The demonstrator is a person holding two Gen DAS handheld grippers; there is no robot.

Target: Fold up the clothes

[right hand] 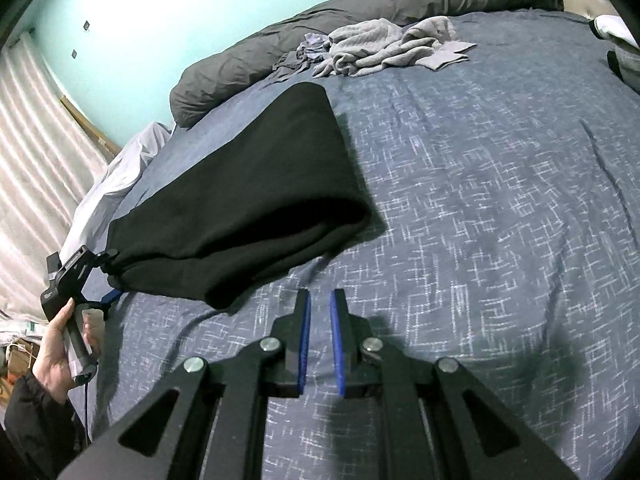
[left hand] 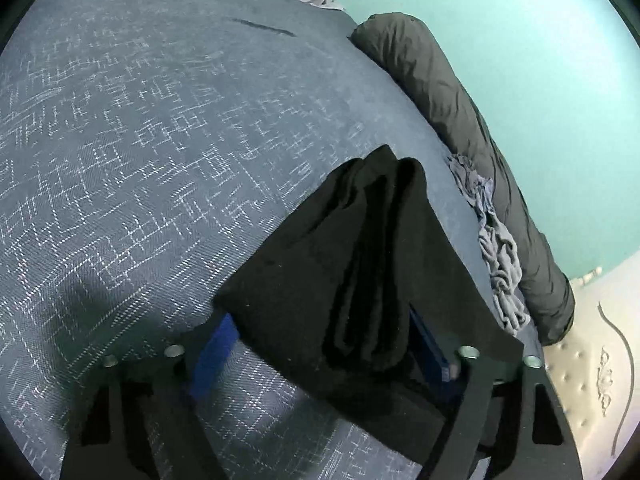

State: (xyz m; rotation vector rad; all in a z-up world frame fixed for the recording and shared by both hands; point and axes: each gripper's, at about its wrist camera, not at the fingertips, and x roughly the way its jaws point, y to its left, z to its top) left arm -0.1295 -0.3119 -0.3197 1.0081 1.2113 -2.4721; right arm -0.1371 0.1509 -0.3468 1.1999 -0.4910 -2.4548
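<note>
A folded black garment [left hand: 360,264] lies along my left gripper [left hand: 320,344] and hides its fingertips; one blue pad [left hand: 212,352] shows at its left edge. In the right wrist view the black garment [right hand: 256,184] stretches out over the blue patterned bedspread [right hand: 480,208], bunched at one end in the left gripper [right hand: 110,276], which a hand [right hand: 52,356] holds. It looks gripped and slightly raised, with a shadow beneath it. My right gripper [right hand: 320,294] hovers over the bedspread just right of the garment's near end, jaws almost together with nothing between them.
A pile of crumpled grey clothes [right hand: 384,44] lies toward the far side of the bed, beside a rolled dark grey duvet [right hand: 360,4] along the teal wall. A white sheet [right hand: 120,168] and a curtain [right hand: 36,152] are at the left edge. A padded headboard [left hand: 592,360] is at the right.
</note>
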